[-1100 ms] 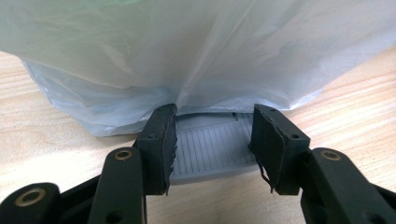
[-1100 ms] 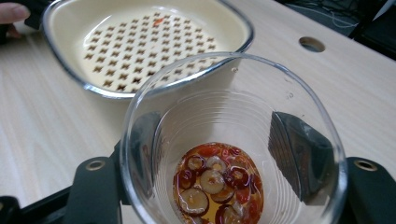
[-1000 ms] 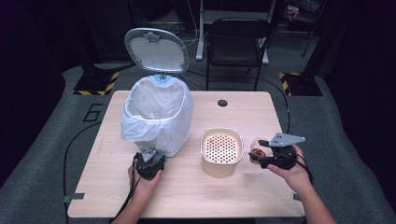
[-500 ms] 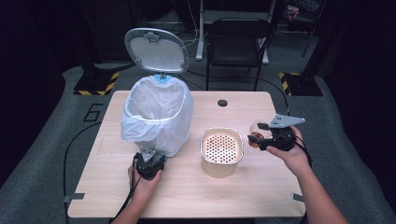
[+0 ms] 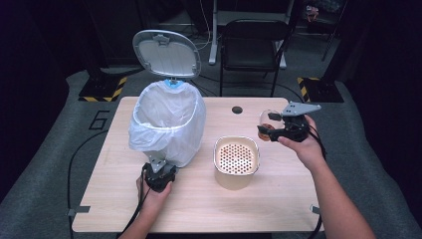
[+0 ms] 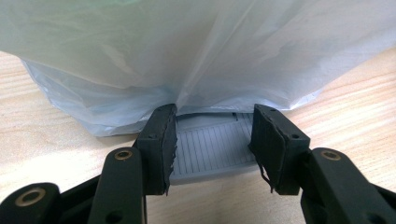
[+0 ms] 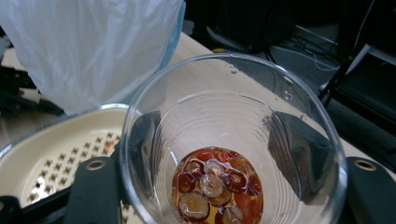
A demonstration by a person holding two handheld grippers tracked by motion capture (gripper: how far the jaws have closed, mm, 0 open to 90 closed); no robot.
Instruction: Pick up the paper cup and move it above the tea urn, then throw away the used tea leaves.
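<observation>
Right gripper (image 5: pixel 265 127) clamps a cup (image 7: pixel 232 144) of wet scraps, not yet tipped into the strainer (image 5: pixel 236 158); left gripper (image 6: pixel 212 140) grips the bin pedal (image 6: pixel 212 149), lid (image 5: pixel 166 53) open

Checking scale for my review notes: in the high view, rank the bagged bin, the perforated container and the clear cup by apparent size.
1. Bagged bin, largest.
2. Perforated container.
3. Clear cup, smallest, though it is raised toward the camera.

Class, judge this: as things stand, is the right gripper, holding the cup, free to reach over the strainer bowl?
Probably yes. The right gripper holds the clear cup raised just right of the strainer bowl, with nothing between; the lined bin stands off to its left.
</observation>
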